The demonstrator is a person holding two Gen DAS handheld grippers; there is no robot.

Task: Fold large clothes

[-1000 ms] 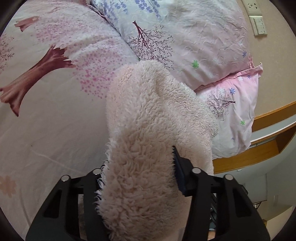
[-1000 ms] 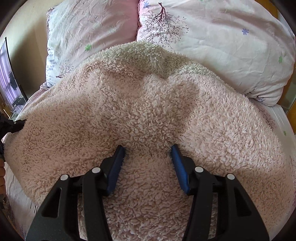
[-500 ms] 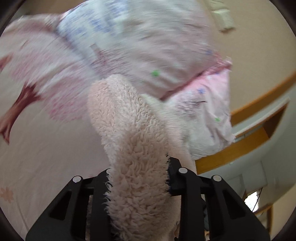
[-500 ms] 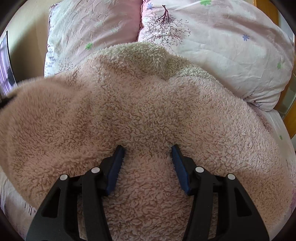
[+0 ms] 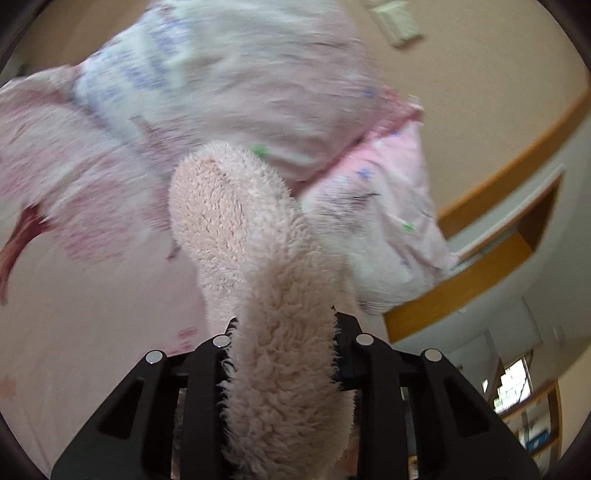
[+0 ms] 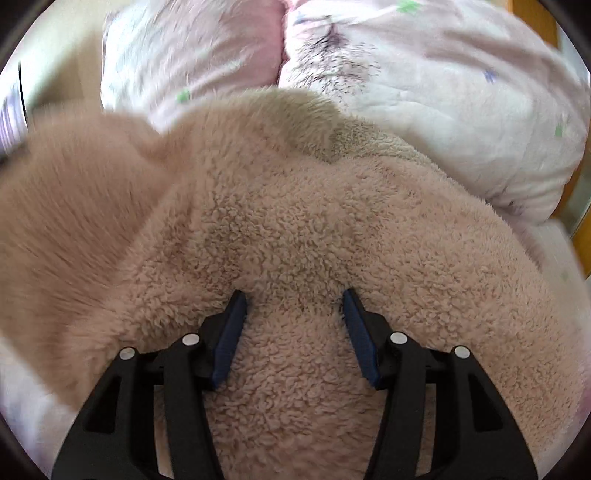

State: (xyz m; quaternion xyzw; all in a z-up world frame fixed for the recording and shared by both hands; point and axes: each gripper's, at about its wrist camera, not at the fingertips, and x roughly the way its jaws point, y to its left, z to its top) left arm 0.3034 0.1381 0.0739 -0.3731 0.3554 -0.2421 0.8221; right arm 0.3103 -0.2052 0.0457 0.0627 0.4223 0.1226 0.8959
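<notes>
A thick pink fleece garment [image 6: 295, 206] lies on the bed and fills most of the right wrist view. My right gripper [image 6: 293, 306] is shut on a wide bunch of it, the blue pads [image 6: 360, 339] pressing into the pile from both sides. In the left wrist view a narrow roll of the same fleece garment [image 5: 240, 221] runs up from the jaws and hangs over the sheet. My left gripper [image 5: 284, 325] is shut on that roll, its pads buried in the fluff. The garment's left part in the right wrist view is raised and blurred.
Two floral pillows [image 5: 240, 74] [image 5: 376, 221] lie beyond the garment, on a pink tree-print sheet [image 5: 74, 295]. A wooden bed frame edge [image 5: 461, 288] and a wall switch [image 5: 397, 22] are to the right. The same pillows [image 6: 443, 92] sit behind the fleece in the right wrist view.
My left gripper's jaws have narrowed on the fleece roll, and it has risen and rolled, drawing the roll up. In the right wrist view the garment's left side has lifted.
</notes>
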